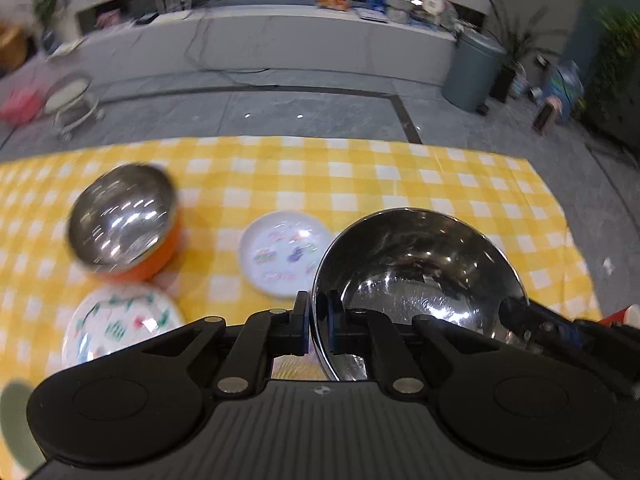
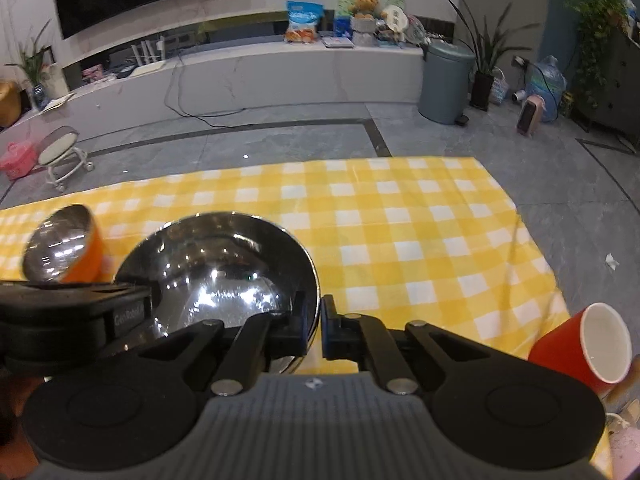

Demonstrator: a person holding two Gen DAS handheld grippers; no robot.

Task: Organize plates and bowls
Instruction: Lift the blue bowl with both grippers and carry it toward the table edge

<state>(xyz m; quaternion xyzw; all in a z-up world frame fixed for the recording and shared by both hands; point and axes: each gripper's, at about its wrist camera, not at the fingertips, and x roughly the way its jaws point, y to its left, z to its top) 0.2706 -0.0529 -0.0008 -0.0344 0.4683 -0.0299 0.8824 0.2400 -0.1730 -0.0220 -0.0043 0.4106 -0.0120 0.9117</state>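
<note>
A large steel bowl (image 1: 416, 264) is held above the yellow checked tablecloth (image 1: 360, 176) by both grippers. My left gripper (image 1: 319, 322) is shut on its left rim. My right gripper (image 2: 320, 326) is shut on its right rim; the bowl also shows in the right wrist view (image 2: 216, 268). An orange bowl with a steel inside (image 1: 124, 220) stands tilted at the left, also in the right wrist view (image 2: 60, 246). A small white patterned plate (image 1: 286, 256) lies at the middle. A larger patterned plate (image 1: 120, 320) lies near left.
A red cup (image 2: 588, 344) with a white inside stands at the table's right near edge. The right half of the tablecloth (image 2: 420, 240) is bare. Beyond the table are a grey floor, a bin (image 2: 444, 80) and a stool (image 2: 64, 156).
</note>
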